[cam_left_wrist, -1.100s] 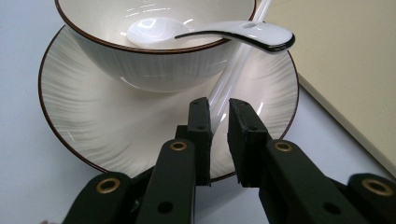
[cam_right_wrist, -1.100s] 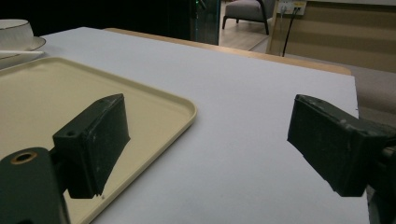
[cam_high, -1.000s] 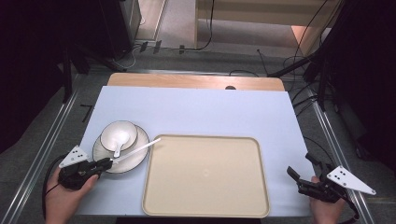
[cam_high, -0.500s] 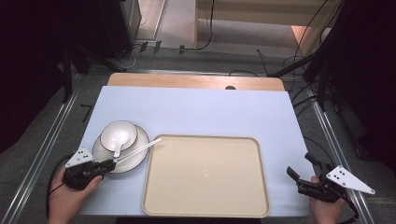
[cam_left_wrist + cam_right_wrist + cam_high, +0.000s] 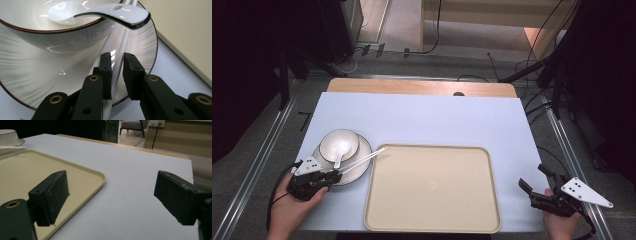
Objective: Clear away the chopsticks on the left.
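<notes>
so, left gripper: the left gripper sat at the table's near left, about 8 o'clock from the tray, jaws pointing toward 2 o'clock over the plate's near rim.
left jaws: nearly closed, one white chopstick running up the narrow gap between them in the left gripper view; whether the pads actually pressed on it could not be told.
chopsticks: the chopsticks lay side by side across the plate, tips reaching toward 2 o'clock and just over the tray's far left corner; the handle ends were at the jaws.
plate: the plate was white with a dark rim, just beside the tray's left edge, at about 9 o'clock from it.
bowl: the bowl stood on the far part of the plate, at about 11 o'clock from the left gripper.
spoon: the white spoon rested in the bowl, handle over the near rim and above the chopsticks.
tray: the beige tray lay at the near middle of the table.
right gripper: the right gripper was held at the near right, at about 3 o'clock from the tray, well apart from the dishes.
right jaws: spread wide, released, with bare table between them.
</notes>
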Tool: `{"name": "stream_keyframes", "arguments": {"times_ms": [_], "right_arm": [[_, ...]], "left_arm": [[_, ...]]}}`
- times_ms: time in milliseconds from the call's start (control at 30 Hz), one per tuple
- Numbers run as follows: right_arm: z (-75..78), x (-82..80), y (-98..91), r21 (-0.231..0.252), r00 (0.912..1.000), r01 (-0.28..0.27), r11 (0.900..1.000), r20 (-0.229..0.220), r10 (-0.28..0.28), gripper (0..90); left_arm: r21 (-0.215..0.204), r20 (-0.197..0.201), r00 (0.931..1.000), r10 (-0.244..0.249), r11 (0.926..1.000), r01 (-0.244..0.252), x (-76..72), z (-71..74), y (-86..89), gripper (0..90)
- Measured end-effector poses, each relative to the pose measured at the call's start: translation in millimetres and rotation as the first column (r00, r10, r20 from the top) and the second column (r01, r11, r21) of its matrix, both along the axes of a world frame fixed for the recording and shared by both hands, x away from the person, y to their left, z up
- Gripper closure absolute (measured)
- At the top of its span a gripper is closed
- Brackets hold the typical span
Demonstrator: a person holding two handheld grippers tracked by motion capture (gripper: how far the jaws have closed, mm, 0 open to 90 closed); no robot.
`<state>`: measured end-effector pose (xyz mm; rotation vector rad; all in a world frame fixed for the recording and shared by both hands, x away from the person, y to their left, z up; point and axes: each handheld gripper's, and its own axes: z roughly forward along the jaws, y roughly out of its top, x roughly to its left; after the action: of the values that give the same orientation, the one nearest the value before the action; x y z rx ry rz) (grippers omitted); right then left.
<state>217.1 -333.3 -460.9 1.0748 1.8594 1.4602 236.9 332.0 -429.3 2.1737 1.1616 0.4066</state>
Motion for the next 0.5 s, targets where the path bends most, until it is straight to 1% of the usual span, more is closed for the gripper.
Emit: {"name": "stream_keyframes", "arguments": {"times_ms": [100,133,167,200,233,267,367,500], "right_arm": [[-0.3,0.3,-0.5,0.001,1.0,-0.001,1.0,-0.001,0.001,13.0],[-0.3,-0.2,-1.1,0.004,1.0,0.002,1.0,-0.003,-0.002,13.0],[-0.2,-0.4,-1.3,0.005,1.0,0.001,1.0,-0.003,-0.001,13.1],[0.0,-0.6,-1.5,0.007,1.0,0.001,1.0,-0.001,-0.001,13.0],[0.0,-0.6,-1.5,0.007,1.0,0.001,1.0,-0.001,-0.001,13.0],[0.0,-0.3,-1.6,0.013,1.0,0.0,0.9999,0.001,0.0,13.0],[-0.8,0.0,-0.7,0.015,1.0,-0.006,0.9999,0.0,0.006,13.0],[-1.0,0.4,0.3,0.018,0.9999,-0.011,0.9998,0.0,0.011,13.0]], "left_arm": [[0.008,-0.024,0.9996,-0.018,0.9998,0.018,3.3,-1.6,-3.3,77.1],[0.028,-0.045,0.9986,-0.027,0.9992,0.028,5.2,-3.3,-6.7,78.1],[0.035,-0.052,0.9982,-0.03,0.9989,0.032,6.0,-3.6,-8.3,78.9],[0.02,-0.063,0.9974,-0.035,0.9991,0.037,6.6,-3.2,-9.4,80.1],[0.02,-0.063,0.9974,-0.035,0.9991,0.037,6.6,-3.2,-9.4,82.6],[0.025,-0.069,0.9963,-0.051,0.9983,0.053,6.9,-2.8,-13.2,84.6],[0.038,-0.073,0.9962,-0.048,0.998,0.051,7.2,-1.9,-15.3,85.1],[0.029,-0.075,0.9962,-0.044,0.9985,0.047,7.3,-1.2,-15.8,85.3]]}}
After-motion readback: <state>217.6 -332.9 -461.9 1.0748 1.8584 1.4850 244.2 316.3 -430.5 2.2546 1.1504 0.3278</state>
